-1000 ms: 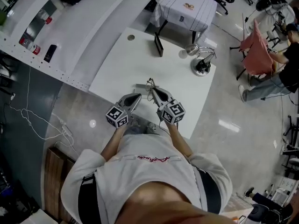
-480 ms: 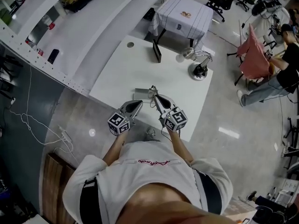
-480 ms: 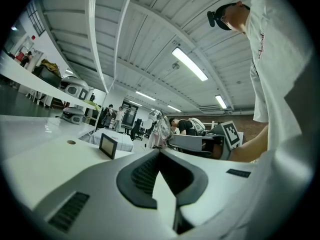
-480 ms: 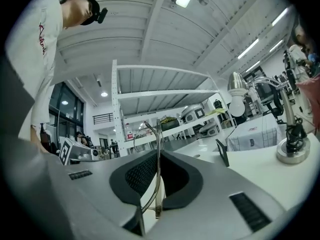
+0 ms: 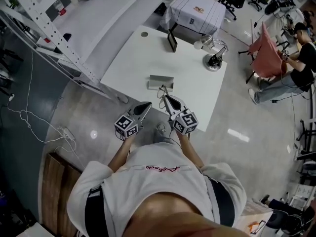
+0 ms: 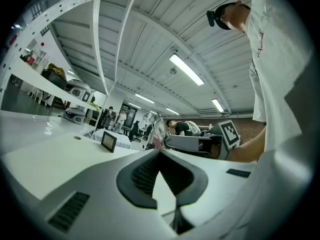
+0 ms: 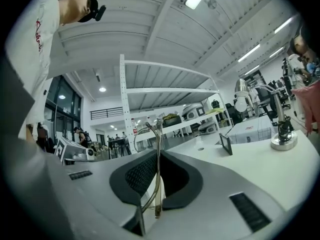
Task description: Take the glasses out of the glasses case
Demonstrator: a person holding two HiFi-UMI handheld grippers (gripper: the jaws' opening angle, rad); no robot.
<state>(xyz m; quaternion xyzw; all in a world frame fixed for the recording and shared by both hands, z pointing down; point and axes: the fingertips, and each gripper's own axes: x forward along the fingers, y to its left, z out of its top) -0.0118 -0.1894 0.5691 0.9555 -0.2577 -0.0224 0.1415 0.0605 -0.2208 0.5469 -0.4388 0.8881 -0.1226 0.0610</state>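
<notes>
The grey glasses case (image 5: 161,81) lies open on the white table (image 5: 133,63), a little in from its near edge. My right gripper (image 5: 166,97) is shut on the thin metal-framed glasses (image 5: 161,89), which it holds in the air just short of the case. In the right gripper view one temple of the glasses (image 7: 158,174) runs between the closed jaws of my right gripper (image 7: 158,151). My left gripper (image 5: 147,104) hovers to the left of it, over the table's near edge. Seen in its own view, my left gripper (image 6: 160,151) is shut on nothing.
A desk lamp (image 5: 213,58) and a small dark upright frame (image 5: 172,41) stand at the table's far side. A cloth-covered table (image 5: 195,11) is beyond it, a white shelf rack (image 5: 54,33) to the left. A seated person (image 5: 296,58) is far right.
Both grippers have drawn back toward me, away from the case. The glasses have come along in the right gripper, and the case now lies alone on the table.
</notes>
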